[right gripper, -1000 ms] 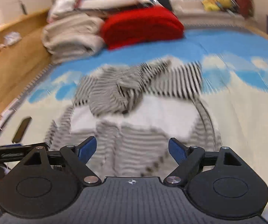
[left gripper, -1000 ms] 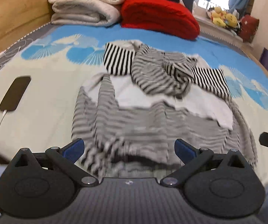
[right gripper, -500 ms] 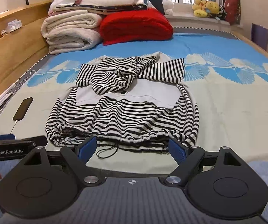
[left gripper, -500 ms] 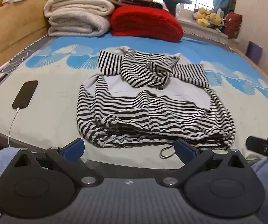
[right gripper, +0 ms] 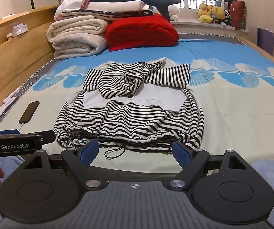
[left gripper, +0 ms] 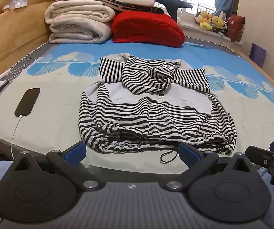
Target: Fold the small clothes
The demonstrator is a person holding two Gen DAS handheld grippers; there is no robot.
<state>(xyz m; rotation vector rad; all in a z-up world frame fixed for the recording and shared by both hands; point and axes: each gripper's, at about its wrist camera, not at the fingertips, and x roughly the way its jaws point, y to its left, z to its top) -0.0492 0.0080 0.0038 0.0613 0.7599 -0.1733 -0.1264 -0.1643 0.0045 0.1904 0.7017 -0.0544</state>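
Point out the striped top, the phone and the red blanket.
striped top (left gripper: 152, 118): left wrist view, on the striped lower body.
phone (left gripper: 27, 101): left wrist view, middle of its dark screen.
red blanket (right gripper: 140, 31): right wrist view, on its folded front.

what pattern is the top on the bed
Black-and-white stripes with a plain pale panel, clearest in the right wrist view: striped top.

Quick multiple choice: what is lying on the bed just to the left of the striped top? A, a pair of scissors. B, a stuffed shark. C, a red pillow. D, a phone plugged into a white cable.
D: a dark phone lies flat on the bed left of the striped top, with a white cable running from its near end.
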